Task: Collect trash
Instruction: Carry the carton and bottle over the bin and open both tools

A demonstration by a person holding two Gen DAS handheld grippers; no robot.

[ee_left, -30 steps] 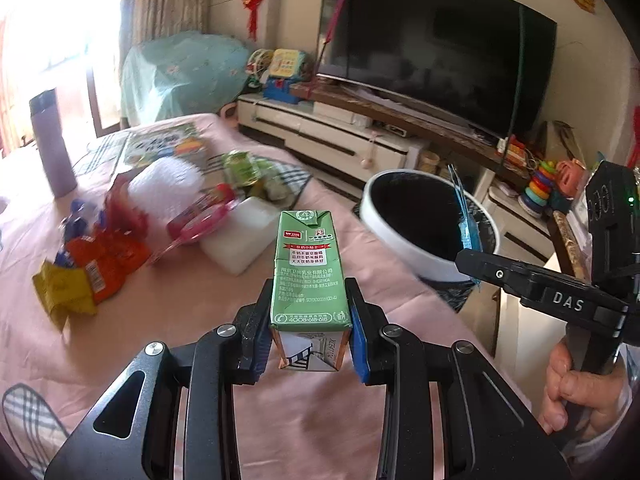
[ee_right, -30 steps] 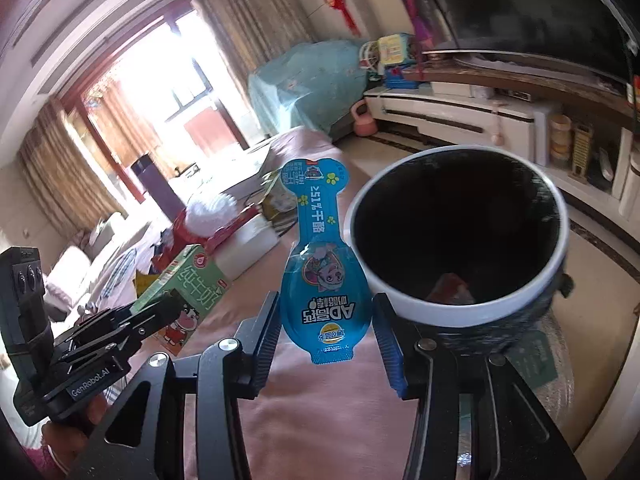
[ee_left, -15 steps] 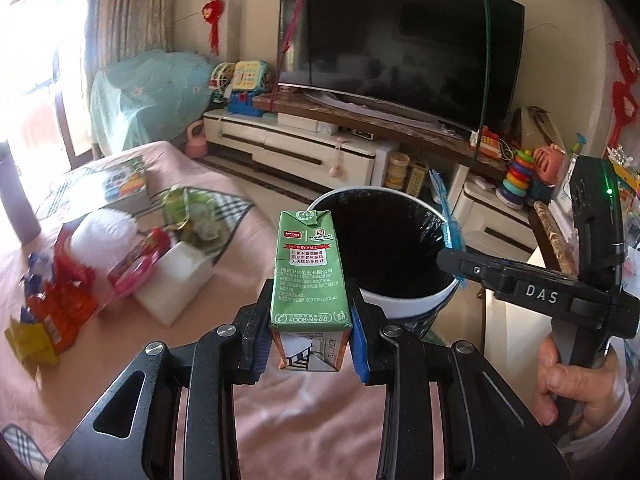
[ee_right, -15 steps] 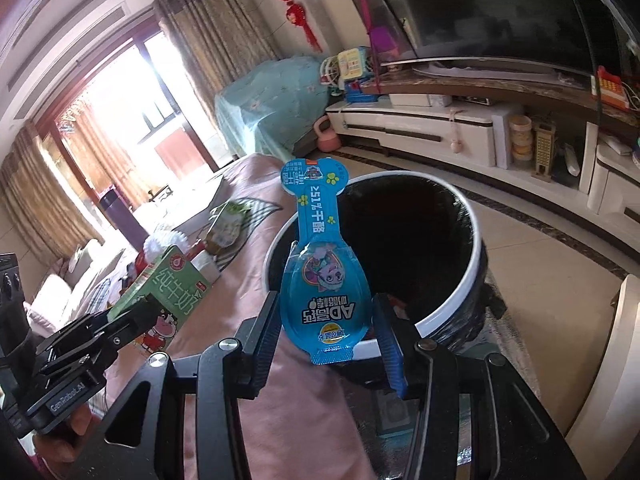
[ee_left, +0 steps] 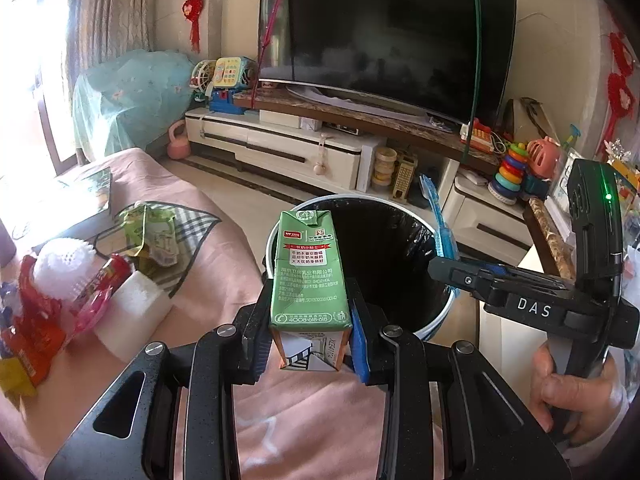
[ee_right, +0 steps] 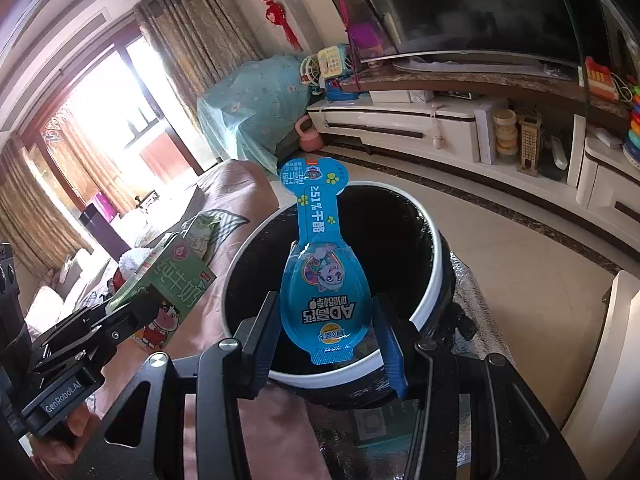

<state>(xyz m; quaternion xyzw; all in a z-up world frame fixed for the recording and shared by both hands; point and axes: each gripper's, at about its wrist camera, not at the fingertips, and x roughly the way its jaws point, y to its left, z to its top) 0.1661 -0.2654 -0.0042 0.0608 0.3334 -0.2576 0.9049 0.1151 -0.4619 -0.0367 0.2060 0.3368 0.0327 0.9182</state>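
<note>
A green milk carton [ee_left: 307, 276] stands upright, lower centre of the left wrist view, clamped at its base between the blue pads of the left claw [ee_left: 309, 344]; jaws narrowed hard onto the carton's sides. In the right wrist view a blue spoon-shaped snack wrapper [ee_right: 323, 280] sits mid-frame, handle end up, in the right claw [ee_right: 324, 340]. Jaws stand partway open w/ the wrapper's wide end between the pads; the left pad meets the wrapper's edge, the right pad shows a sliver of gap, so whether it's pinched can't be told for sure, tho the wrapper hangs there upright.

Just behind both items: a round bin [ee_left: 434, 322] w/ white rim & black liner, mouth open, centre of each frame. In the right wrist view the wrapper is directly over the bin's mouth; the carton, at left, is over the pink cloth beside the rim.

A person's hand [ee_left: 576, 396] grips the right claw's handle, lower right of the left wrist view.

Left of frame, the bench [ee_left: 224, 240] under pink cloth carries more litter: a white foam block [ee_left: 134, 312], red & pink wrappers [ee_left: 92, 300], a green packet [ee_left: 154, 232]. Upper centre: a large dark TV [ee_left: 384, 36] on a white cabinet.
</note>
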